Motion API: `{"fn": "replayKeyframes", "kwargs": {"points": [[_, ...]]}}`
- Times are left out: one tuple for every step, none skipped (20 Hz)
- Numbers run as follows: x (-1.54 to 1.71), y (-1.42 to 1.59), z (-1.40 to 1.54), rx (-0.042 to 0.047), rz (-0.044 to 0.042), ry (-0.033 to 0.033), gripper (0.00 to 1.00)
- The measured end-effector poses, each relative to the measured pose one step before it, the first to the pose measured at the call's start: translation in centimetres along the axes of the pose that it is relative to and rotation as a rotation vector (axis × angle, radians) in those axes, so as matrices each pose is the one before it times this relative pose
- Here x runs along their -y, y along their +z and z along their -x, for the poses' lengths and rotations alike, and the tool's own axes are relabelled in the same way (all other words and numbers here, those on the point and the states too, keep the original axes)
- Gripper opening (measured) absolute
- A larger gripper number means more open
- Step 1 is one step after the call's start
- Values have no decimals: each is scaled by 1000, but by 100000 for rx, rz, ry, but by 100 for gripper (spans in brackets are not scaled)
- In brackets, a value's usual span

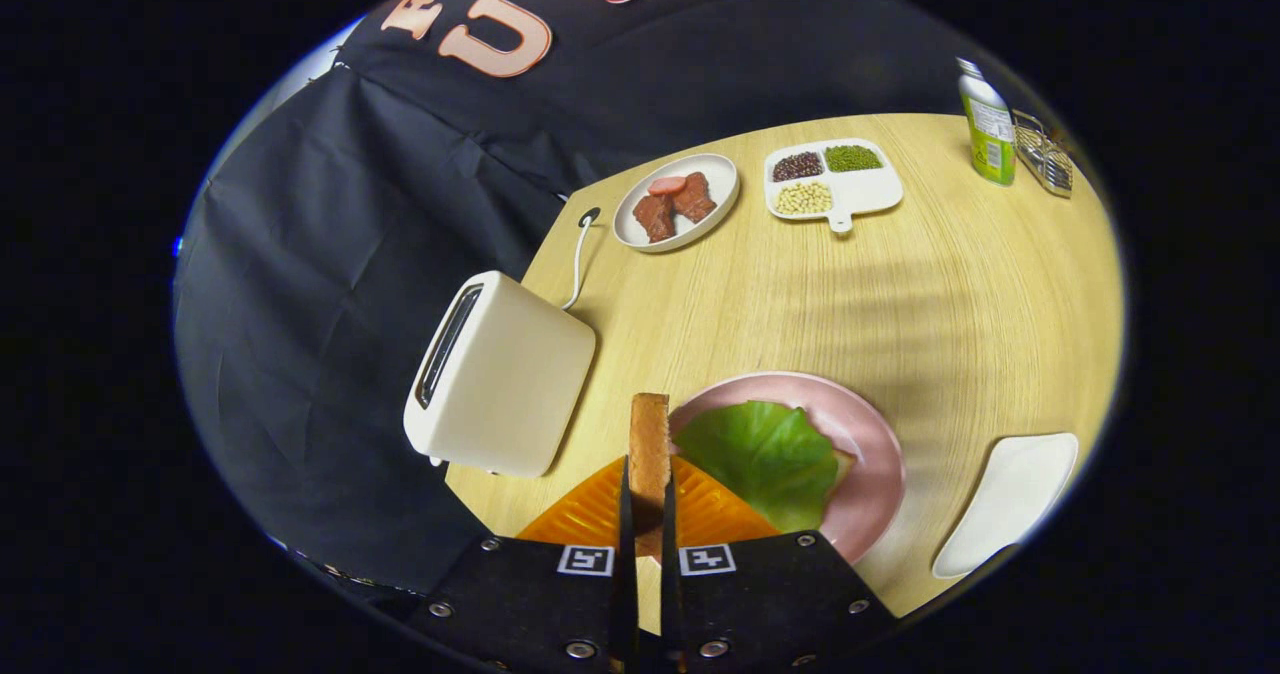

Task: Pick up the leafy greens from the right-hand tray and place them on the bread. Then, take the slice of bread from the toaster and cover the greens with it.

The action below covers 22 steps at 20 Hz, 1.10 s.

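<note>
My gripper (648, 499) is shut on a slice of bread (650, 444), held edge-on and upright between both fingers above the table. Just ahead and to the right lies the pink plate (872, 434) with the leafy green (765, 449) spread over another slice of bread, of which a corner (845, 466) peeks out. The cream toaster (500, 374) stands to the left of my fingers, its slot facing left. The white tray (1010, 499) sits to the right of the plate with nothing on it.
A round plate of meat (678, 202) and a divided dish of beans (832, 179) sit at the far side. A green bottle (988, 124) and a wire rack (1045, 154) stand far right. The toaster cord (578, 254) runs off the table's back left edge.
</note>
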State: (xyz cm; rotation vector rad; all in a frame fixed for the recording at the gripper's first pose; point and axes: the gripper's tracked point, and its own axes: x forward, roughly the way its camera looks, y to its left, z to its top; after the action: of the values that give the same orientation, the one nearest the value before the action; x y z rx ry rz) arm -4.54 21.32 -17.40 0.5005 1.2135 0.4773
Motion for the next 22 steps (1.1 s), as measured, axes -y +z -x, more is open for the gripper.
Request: {"fn": "replayKeyframes", "kwargs": {"points": [[422,-158,-58,215,-331,-52,10],[535,-237,-33,-150,-556,-265,10],[510,-295,-133,-552,432,-550,10],[646,-307,-134,-309,391,-922,9],[708,-25,-56,499,-202,-1079,10],[895,72,-109,777,-366,-2015,10],[809,22,-102,402,-821,-1357,9],[721,-171,-223,-81,-878,-1332,9],[451,-278,-235,129,-144,-711,10],[342,-207,-139,-69,535,-465,9],[236,-96,-74,543,1000,-471,10],[60,-48,6,627,1479,-403,12],[207,111,-107,1531,2341,-1327,15],[410,-7,32,1233,2763,-1791,18],[296,14,-1,888,2767,-1595,24],[326,26,42,1123,2534,-1820,27],[132,62,15,925,1976,-990,33],[260,138,72,1266,1454,-1679,38],[193,213,91,1691,1879,-913,42],[178,417,186,2205,1846,-1137,44],[489,688,247,3624,2567,-2515,46],[587,908,280,4171,2644,-2557,48]]}}
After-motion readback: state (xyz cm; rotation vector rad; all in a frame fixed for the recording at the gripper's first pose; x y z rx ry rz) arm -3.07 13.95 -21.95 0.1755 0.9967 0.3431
